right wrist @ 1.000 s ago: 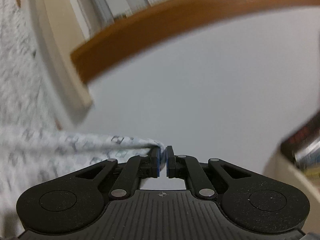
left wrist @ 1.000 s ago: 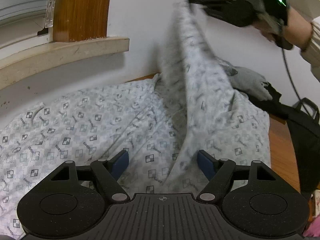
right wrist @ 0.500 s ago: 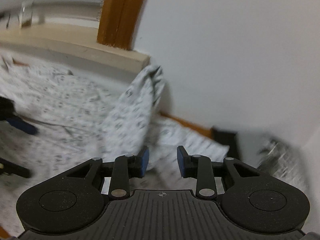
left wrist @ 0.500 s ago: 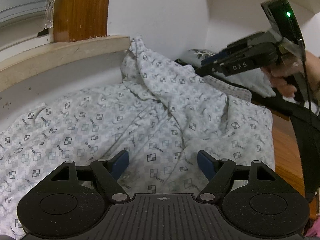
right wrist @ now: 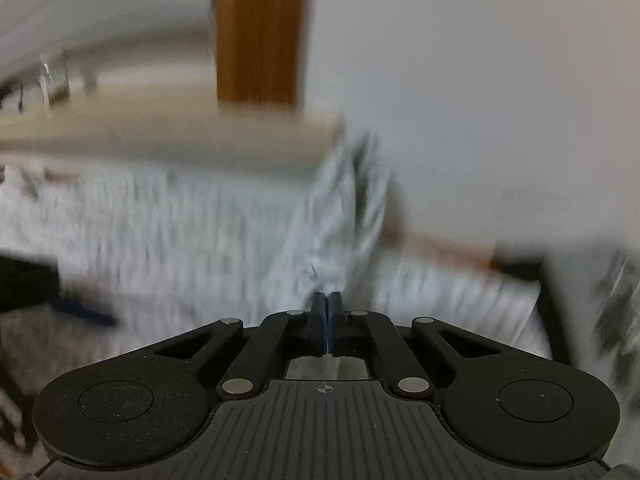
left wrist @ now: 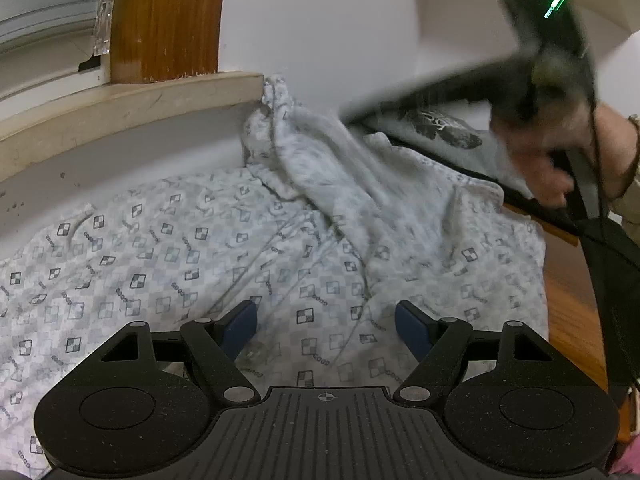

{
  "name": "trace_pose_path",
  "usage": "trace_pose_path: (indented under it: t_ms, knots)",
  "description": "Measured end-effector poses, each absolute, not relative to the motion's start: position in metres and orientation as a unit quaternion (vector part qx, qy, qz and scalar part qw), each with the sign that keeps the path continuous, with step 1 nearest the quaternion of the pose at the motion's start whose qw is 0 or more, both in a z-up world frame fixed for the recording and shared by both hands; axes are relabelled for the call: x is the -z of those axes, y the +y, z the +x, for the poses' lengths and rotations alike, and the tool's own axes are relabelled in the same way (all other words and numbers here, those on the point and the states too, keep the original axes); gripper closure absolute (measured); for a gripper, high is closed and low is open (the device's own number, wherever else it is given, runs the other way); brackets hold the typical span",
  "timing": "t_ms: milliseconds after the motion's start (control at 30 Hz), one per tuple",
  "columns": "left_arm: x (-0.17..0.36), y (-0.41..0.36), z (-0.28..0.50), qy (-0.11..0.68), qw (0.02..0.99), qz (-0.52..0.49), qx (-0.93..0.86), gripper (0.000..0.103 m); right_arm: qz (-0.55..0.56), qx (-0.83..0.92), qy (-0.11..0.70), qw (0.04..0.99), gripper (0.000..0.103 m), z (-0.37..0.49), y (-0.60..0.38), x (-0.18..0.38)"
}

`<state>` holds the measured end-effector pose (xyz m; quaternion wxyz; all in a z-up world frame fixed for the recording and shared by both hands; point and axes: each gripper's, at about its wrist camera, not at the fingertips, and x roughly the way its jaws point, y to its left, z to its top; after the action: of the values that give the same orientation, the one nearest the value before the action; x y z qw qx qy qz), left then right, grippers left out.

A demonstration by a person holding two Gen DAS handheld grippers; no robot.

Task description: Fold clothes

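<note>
A white garment with a grey checker print (left wrist: 192, 248) lies spread on the table, one part bunched up against the wall below the window sill. My left gripper (left wrist: 326, 326) is open just above the cloth, holding nothing. My right gripper (right wrist: 327, 308) is shut, with a fold of the garment (right wrist: 340, 232) right at its tips; blur hides whether cloth is pinched between them. In the left wrist view the right gripper (left wrist: 360, 114) is a blurred dark shape over the raised fold.
A beige window sill (left wrist: 120, 108) and a wooden frame post (left wrist: 168, 20) stand behind the cloth. A grey printed garment (left wrist: 440, 132) and a black bag (left wrist: 612, 264) lie at the right. The wooden table edge (left wrist: 568, 300) shows at the right.
The right gripper let the lifted sleeve drop against the wall, opened, then came down on the fold and shut. The left gripper stayed open and still.
</note>
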<state>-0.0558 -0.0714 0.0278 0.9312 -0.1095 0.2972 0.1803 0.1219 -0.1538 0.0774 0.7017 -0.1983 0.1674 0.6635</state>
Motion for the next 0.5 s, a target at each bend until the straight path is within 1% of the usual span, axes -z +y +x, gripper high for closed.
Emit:
trace_pose_path:
  t_ms: [33,67,167,200,333,367,500]
  knots:
    - [-0.028,-0.072,-0.056,0.297,0.931,-0.109,-0.18,0.024,-0.161,-0.686,0.152,0.693,0.101,0.119,-0.159,-0.087]
    - [-0.028,-0.072,-0.056,0.297,0.931,-0.108,-0.18,0.024,-0.158,-0.692,0.147,0.689,0.101,0.114,-0.159,-0.091]
    - [-0.027,-0.071,-0.057,0.297,0.931,-0.109,-0.18,0.024,-0.19,-0.689,0.142,0.685,0.101,0.102,-0.155,-0.089]
    - [-0.027,-0.07,-0.058,0.297,0.932,-0.109,-0.18,0.024,-0.201,-0.686,0.144,0.684,0.099,0.101,-0.156,-0.086]
    - [-0.027,-0.069,-0.06,0.296,0.932,-0.109,-0.18,0.023,-0.208,-0.67,0.176,0.69,0.078,0.122,-0.182,-0.081]
    - [-0.027,-0.069,-0.06,0.296,0.932,-0.109,-0.181,0.023,-0.212,-0.663,0.183,0.694,0.076,0.128,-0.191,-0.078]
    - [-0.026,-0.068,-0.061,0.296,0.932,-0.107,-0.181,0.023,-0.243,-0.64,0.222,0.694,0.075,0.156,-0.238,-0.061]
